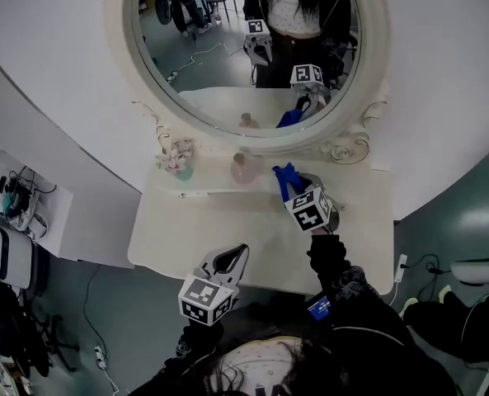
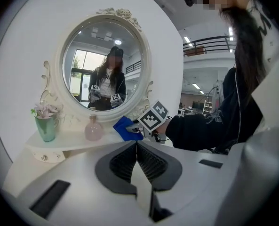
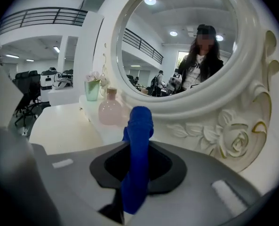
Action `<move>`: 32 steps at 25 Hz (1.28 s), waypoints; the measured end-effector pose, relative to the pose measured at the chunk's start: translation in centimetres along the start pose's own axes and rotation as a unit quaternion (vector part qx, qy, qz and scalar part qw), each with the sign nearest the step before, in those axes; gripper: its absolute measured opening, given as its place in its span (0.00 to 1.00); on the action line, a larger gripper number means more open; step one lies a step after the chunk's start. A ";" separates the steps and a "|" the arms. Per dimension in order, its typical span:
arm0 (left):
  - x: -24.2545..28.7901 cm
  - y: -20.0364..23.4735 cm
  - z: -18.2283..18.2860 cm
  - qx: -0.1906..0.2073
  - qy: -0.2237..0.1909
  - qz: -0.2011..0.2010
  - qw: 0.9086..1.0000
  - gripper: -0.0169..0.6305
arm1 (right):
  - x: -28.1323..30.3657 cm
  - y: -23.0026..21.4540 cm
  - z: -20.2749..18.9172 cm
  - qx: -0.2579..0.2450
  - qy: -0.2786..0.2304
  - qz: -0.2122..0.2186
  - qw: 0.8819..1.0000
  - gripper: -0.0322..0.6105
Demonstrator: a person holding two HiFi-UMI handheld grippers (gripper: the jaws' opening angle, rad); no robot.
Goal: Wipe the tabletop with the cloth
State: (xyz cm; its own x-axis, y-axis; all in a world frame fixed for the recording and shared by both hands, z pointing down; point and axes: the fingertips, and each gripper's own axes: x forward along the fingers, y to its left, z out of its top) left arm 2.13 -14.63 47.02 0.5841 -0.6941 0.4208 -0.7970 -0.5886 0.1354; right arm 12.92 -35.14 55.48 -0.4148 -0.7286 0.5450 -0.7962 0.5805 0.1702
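Note:
A blue cloth (image 1: 288, 178) is pinched in my right gripper (image 1: 296, 190), which hovers over the back right of the white dressing table (image 1: 211, 229), close to the raised shelf. From the right gripper view the cloth (image 3: 135, 164) sticks up between the shut jaws. In the left gripper view the cloth (image 2: 126, 128) and the right gripper (image 2: 138, 128) show ahead, by the mirror frame. My left gripper (image 1: 237, 252) hangs over the table's front edge, jaws shut with nothing between them (image 2: 137, 149).
A pink bottle (image 1: 243, 168) and a green vase of flowers (image 1: 178, 162) stand on the narrow shelf (image 1: 207, 186) under the round mirror (image 1: 252, 48). The carved mirror frame (image 3: 224, 135) is just right of the cloth. Cables and equipment lie on the floor at left.

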 end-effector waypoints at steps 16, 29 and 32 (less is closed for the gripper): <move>1.5 1.7 -0.2 -0.018 0.007 0.002 1.000 0.03 | 1.2 -3.0 -4.2 -0.137 0.075 -0.055 0.986 0.17; 6.3 -3.4 1.0 0.003 0.012 -0.073 0.997 0.03 | -5.8 -13.0 -11.1 -0.104 0.134 -0.141 0.975 0.17; 7.1 -4.6 1.2 0.008 0.012 -0.080 0.997 0.03 | -7.3 -14.7 -12.5 -0.107 0.142 -0.154 0.972 0.16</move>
State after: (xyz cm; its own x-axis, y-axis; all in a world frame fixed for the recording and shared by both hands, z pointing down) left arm 10.13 -17.38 48.29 0.7000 -0.5808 0.4155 -0.6910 -0.6978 0.1887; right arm 33.13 -33.81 59.23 -0.0092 -0.7677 0.6407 -0.7412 0.4353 0.5110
